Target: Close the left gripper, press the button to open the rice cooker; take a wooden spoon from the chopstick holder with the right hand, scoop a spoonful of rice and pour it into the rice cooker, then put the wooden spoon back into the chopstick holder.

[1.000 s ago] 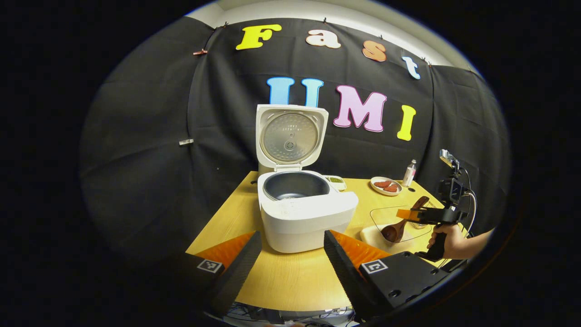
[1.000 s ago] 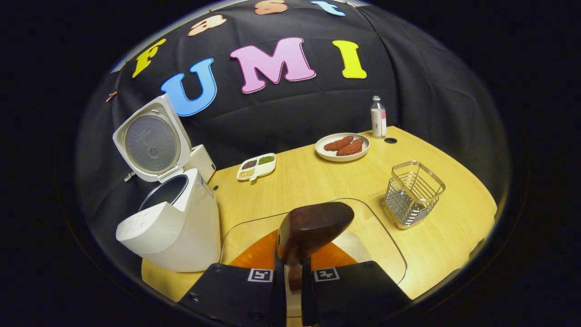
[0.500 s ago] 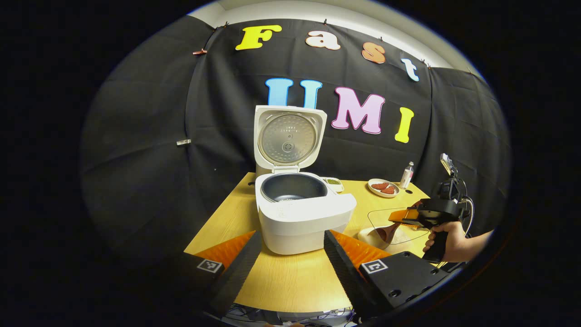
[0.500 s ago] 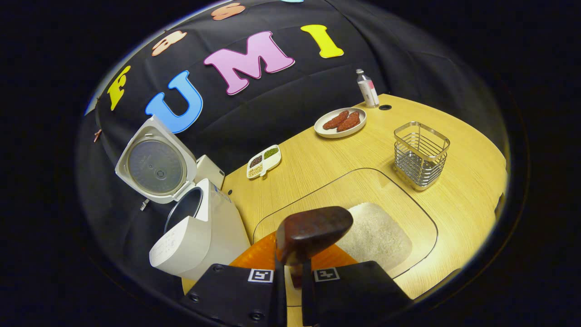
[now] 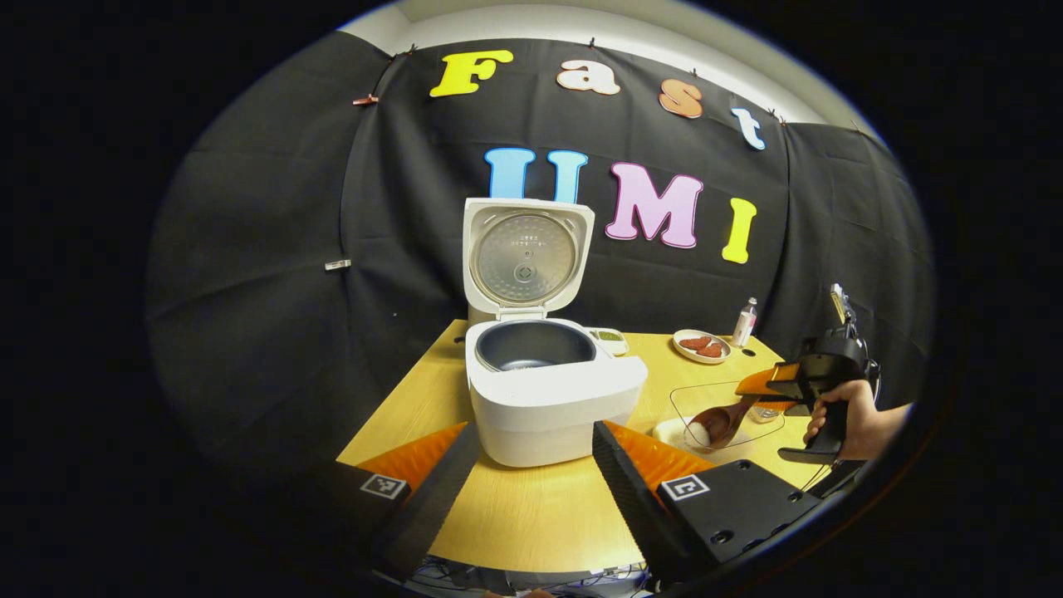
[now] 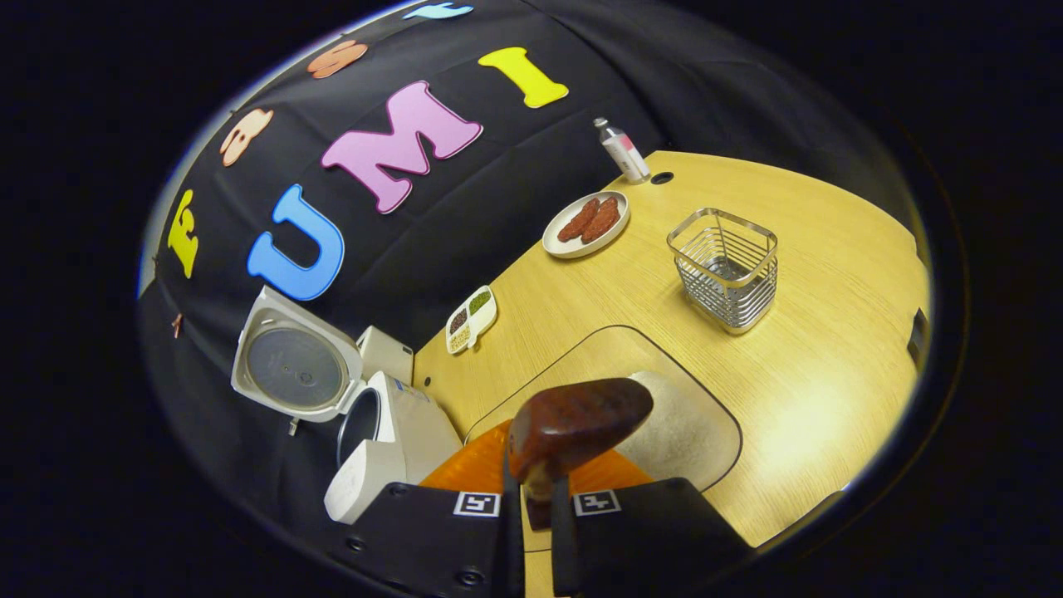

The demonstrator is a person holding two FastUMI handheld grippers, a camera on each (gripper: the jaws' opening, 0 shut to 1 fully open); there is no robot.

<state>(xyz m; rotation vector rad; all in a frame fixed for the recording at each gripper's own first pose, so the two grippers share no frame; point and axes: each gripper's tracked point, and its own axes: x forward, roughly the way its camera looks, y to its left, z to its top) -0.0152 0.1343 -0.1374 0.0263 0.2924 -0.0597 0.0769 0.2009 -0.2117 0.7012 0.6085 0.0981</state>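
Right gripper [image 6: 531, 507] clamping one wooden spoon [image 6: 577, 425]; left gripper [image 5: 531, 465] standing wide apart, holding nothing.

One rice cooker [image 5: 548, 378], lid up, sitting straight ahead between the left fingers [image 5: 440, 482]. One spoon bowl dipping into one rice heap [image 6: 685, 428] in a clear tray [image 6: 581, 345] just beyond the right fingers; the spoon's handle is hiding between them. One wire chopstick holder [image 6: 727, 267], one plate [image 6: 585, 224], one divided dish [image 6: 469, 317] and one bottle [image 6: 621, 149] lying farther ahead. Cooker panel print and bottle label are too small to read.
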